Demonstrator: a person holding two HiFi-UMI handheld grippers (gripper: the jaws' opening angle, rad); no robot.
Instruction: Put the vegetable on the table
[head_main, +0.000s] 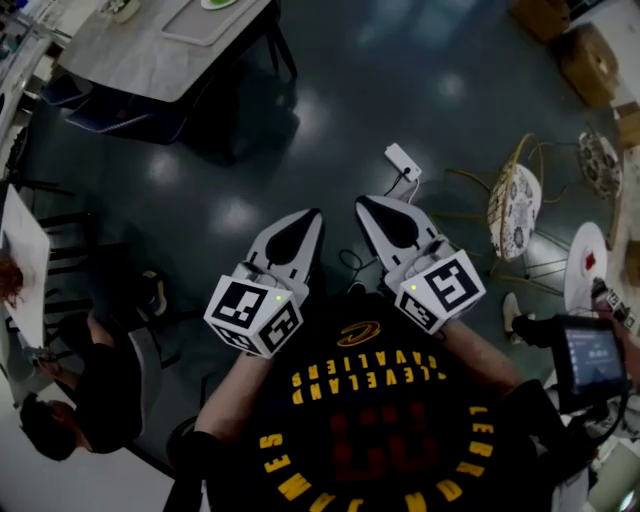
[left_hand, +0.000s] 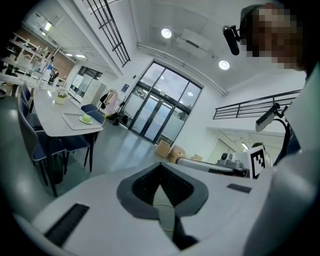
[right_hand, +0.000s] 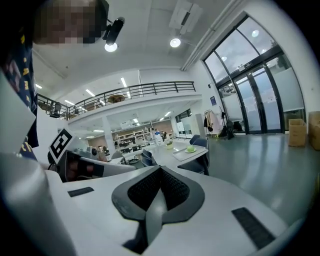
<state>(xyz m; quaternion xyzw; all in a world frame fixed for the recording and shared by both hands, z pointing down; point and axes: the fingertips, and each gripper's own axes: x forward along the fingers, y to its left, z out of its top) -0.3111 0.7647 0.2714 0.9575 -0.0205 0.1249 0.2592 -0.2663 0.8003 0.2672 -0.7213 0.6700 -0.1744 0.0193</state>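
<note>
Shirt (head_main: 372, 425) reads "CLEVELAND CAVALIERS"; left tongs (head_main: 311, 217), right tongs (head_main: 366, 205) closed, empty.

Head view: high over floor (head_main: 350, 100), facing steeply down past person's shirt (head_main: 370, 420); left gripper (head_main: 310, 217) and right gripper (head_main: 368, 206) close under lens.

Left gripper view: sits just behind own jaws, faces level-to-upward at glass doors (left_hand: 160, 110); table (left_hand: 50, 107) far left.

Right gripper view: same mounting; table (right_hand: 165, 152) centre, glass doors (right_hand: 260, 95) right.

All three share table with tray (head_main: 205, 25). Each gripper view catches other gripper's marker cube (left_hand: 257, 160).
</note>
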